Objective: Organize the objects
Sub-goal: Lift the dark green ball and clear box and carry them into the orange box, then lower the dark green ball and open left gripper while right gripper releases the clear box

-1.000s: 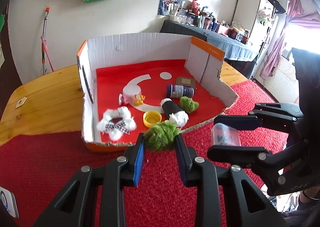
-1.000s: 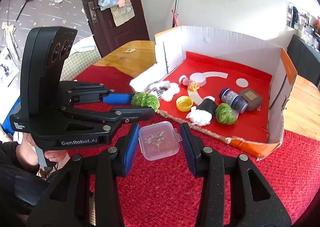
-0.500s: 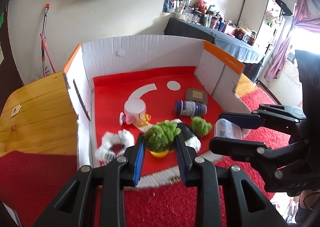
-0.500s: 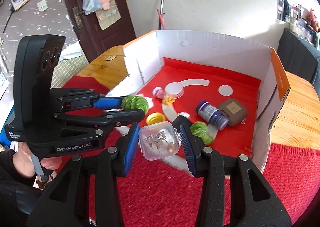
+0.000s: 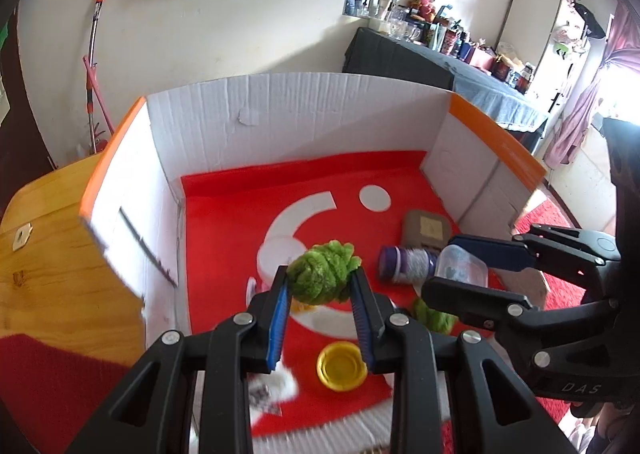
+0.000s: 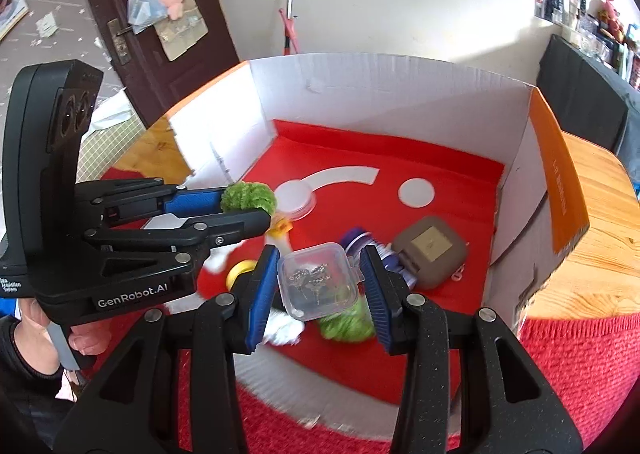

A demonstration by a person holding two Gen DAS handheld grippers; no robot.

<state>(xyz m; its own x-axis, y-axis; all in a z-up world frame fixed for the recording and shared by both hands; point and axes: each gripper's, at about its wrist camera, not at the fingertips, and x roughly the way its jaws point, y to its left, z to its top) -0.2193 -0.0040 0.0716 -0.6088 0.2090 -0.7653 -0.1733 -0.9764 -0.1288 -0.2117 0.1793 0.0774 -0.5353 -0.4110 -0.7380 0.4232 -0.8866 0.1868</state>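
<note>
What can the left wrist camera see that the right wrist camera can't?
Only the left wrist view shows the long dark counter crowded with bottles and the pink curtain.

Only the right wrist view shows the dark door hung with pink toys, and a person's fingers gripping the left handle.

Both show the box, the left hand-held gripper clamping a green pom-pom, the right hand-held gripper holding a clear case, and the yellow cap.
</note>
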